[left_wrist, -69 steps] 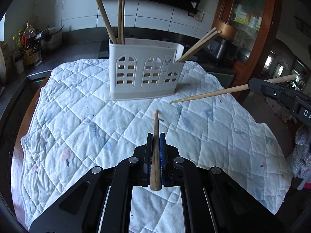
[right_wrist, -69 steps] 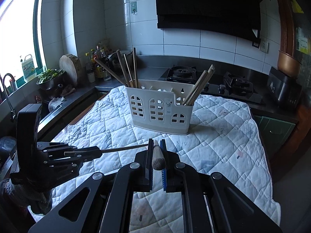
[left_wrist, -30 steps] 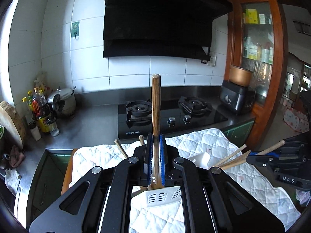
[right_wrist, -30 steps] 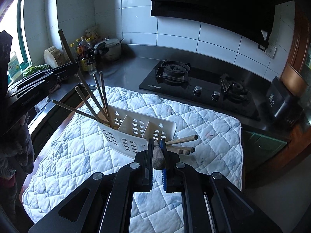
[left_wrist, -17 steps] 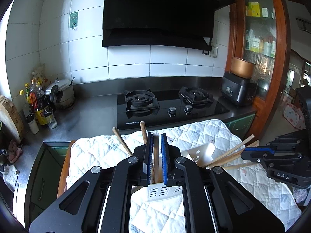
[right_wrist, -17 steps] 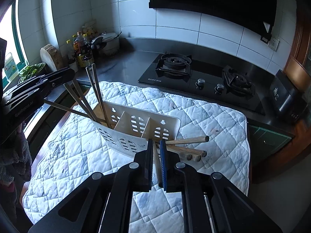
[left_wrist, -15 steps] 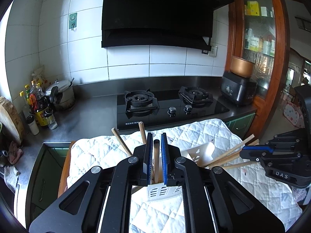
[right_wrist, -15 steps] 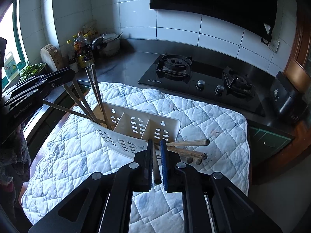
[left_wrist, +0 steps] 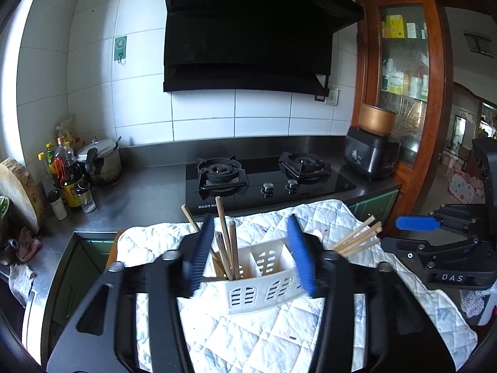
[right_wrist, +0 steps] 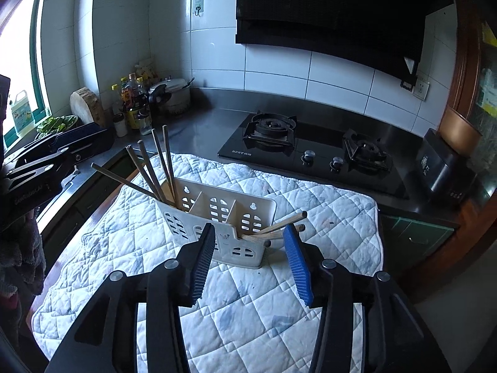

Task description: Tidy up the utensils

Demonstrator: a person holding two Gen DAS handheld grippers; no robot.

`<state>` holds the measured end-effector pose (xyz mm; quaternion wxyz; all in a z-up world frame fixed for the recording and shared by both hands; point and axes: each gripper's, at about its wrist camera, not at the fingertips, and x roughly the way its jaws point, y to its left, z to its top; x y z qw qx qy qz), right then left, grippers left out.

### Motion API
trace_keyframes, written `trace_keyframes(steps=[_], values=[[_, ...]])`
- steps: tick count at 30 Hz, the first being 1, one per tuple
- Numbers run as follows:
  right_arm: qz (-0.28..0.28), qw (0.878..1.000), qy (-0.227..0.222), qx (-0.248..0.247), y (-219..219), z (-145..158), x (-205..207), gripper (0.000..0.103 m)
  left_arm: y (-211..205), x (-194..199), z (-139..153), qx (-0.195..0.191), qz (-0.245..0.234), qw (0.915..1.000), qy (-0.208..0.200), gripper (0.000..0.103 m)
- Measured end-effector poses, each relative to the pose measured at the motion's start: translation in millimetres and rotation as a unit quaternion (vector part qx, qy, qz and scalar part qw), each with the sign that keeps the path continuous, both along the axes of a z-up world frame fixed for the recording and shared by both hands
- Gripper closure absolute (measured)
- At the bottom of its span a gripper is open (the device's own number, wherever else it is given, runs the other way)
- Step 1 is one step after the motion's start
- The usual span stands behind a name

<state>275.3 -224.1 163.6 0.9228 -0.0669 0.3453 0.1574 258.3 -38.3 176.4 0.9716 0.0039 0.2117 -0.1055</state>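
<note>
My left claw [left_wrist: 253,256] and right claw [right_wrist: 251,262] both gape wide, empty, over the caddy [right_wrist: 217,217]; chopsticks [right_wrist: 155,168] lean toward 11 o'clock.

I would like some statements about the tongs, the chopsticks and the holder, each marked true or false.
1. Both tongs are open and hold nothing. True: left tongs, right tongs.
2. The white utensil holder lies on its side. False: it stands upright on the quilted cloth.
3. The middle compartment holds chopsticks. False: the chopsticks are only in the two end compartments.
4. The gas stove is behind the cloth. True.
</note>
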Motion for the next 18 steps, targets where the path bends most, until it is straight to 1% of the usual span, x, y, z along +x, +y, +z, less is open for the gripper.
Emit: trace_keyframes(steps=[1, 3, 6, 8, 10, 11, 13, 16, 18], values=[[0.0, 1.0, -0.004, 0.002, -2, 1, -6, 0.048, -1, -6, 0, 0.0, -0.002, 1.0, -0.002, 0.051], [-0.002, 1.0, -0.011, 0.003, -4, 1, -19, 0.046, 1, -20, -2, -0.004, -0.003, 1.0, -0.002, 0.05], [-0.004, 1.0, -0.017, 0.014, -8, 1, -39, 0.038, 4, -39, -6, -0.013, 0.0, 0.9999, -0.003, 0.045], [-0.006, 1.0, -0.02, 0.024, -9, 0, -51, 0.036, 7, -52, -9, -0.017, 0.003, 0.9998, -0.003, 0.043], [-0.007, 0.999, -0.025, 0.03, -9, -3, -64, 0.03, 9, -65, -12, -0.016, 0.007, 0.9998, -0.006, 0.036], [-0.008, 0.999, -0.027, 0.031, -9, -4, -70, 0.029, 10, -71, -13, -0.014, 0.009, 0.9998, -0.008, 0.034], [-0.006, 0.999, -0.032, 0.031, -7, -10, -83, 0.025, 12, -85, -17, -0.015, 0.012, 0.9998, -0.011, 0.028], [-0.012, 0.999, -0.039, 0.023, -2, -20, -100, 0.018, 17, -103, -24, -0.02, 0.016, 0.9996, -0.012, 0.022], [-0.018, 0.999, -0.046, 0.017, 2, -27, -112, 0.014, 18, -114, -29, -0.021, 0.021, 0.9995, -0.013, 0.02]])
